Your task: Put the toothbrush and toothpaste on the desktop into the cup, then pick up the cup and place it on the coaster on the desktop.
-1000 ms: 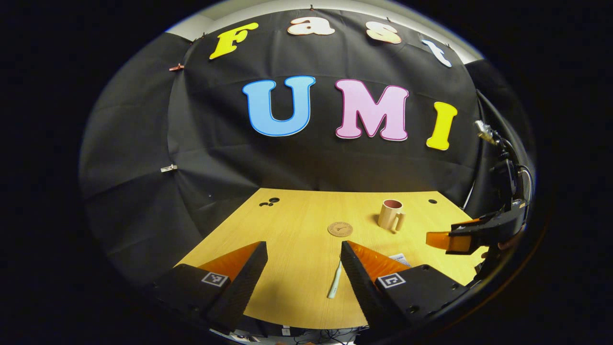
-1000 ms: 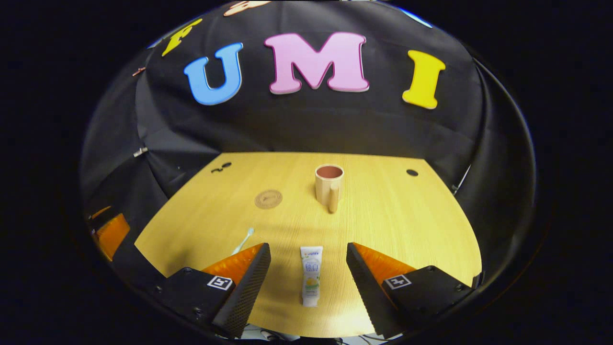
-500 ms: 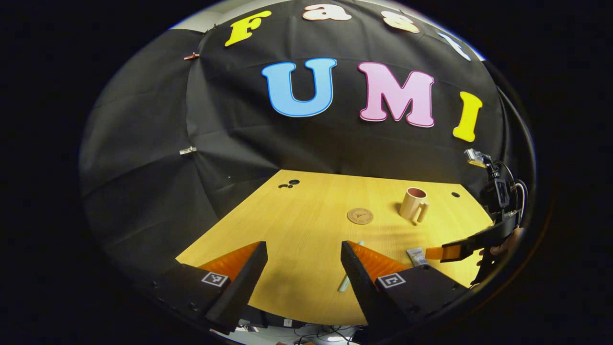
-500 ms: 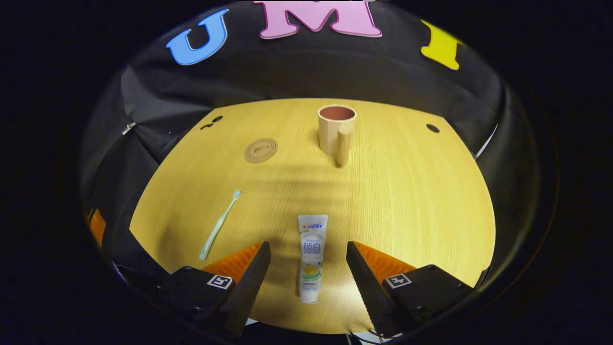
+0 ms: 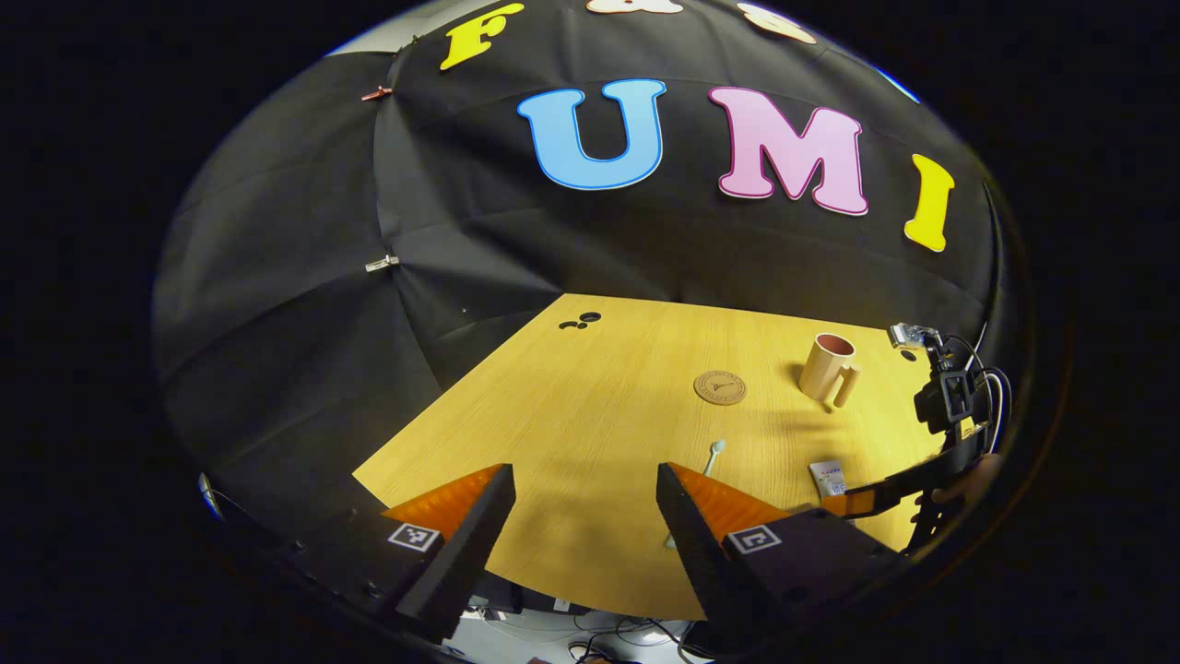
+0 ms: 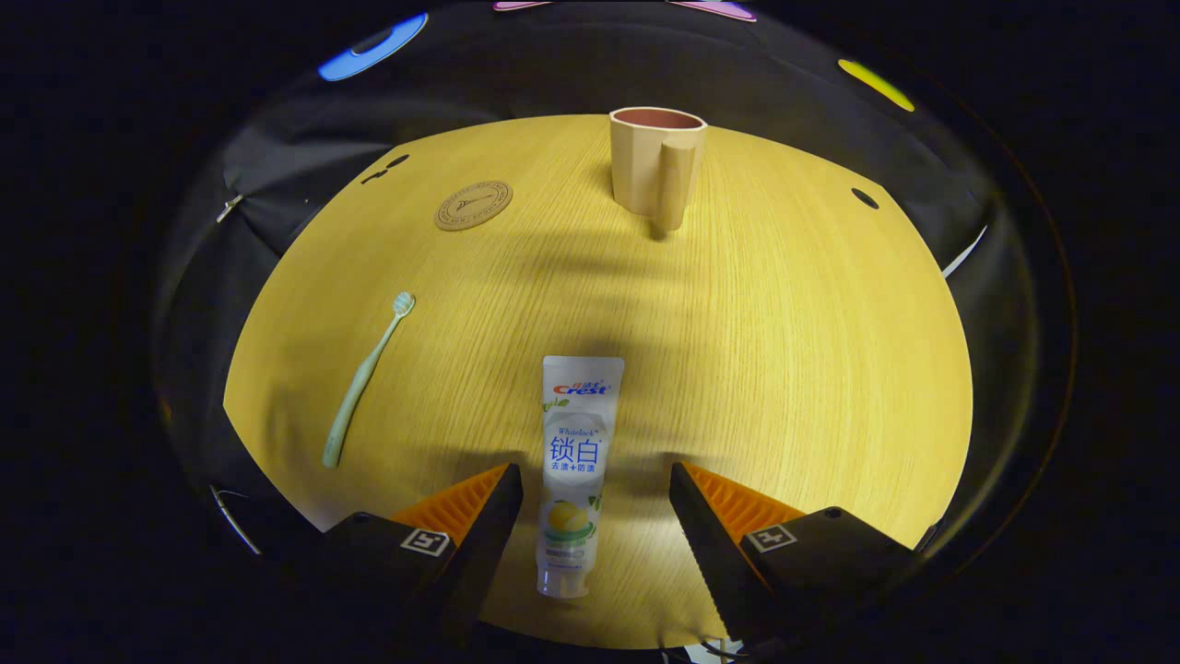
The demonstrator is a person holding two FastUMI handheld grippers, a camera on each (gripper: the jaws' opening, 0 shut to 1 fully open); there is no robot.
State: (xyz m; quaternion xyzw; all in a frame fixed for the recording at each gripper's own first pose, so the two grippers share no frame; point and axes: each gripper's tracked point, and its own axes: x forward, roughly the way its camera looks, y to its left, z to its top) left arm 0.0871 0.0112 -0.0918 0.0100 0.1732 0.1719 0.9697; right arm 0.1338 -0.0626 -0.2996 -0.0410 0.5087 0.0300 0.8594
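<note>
Left gripper view: the left gripper (image 5: 583,516) hangs over the near edge of the pale wooden desktop (image 5: 572,406), jaws spread wide, nothing between them. Pale green toothbrush (image 5: 712,455) lies flat just beyond the gripper's right-hand finger, its handle end hidden behind that finger. Round brown cork coaster (image 5: 720,387) sits farther back, bare. Beige plastic cup with a pink inside and a side handle (image 5: 828,367) stands upright to the right of the coaster, apart from it. White toothpaste tube (image 5: 829,479) lies at the right near edge; the right gripper (image 5: 853,503) sits low beside it, with a hand (image 5: 968,480) partly seen at its grip.

Right gripper view: right gripper (image 6: 595,516) close above the desktop (image 6: 784,350), jaws wide apart, one on each side of the toothpaste tube (image 6: 573,466), neither finger touching it. The tube lies flat, lengthwise between the fingers, cap end nearest. Toothbrush (image 6: 366,377) lies well to the left, head pointing away. Coaster (image 6: 474,204) far left; cup (image 6: 655,166) upright at far centre, handle facing near, nothing seen inside it.
</note>
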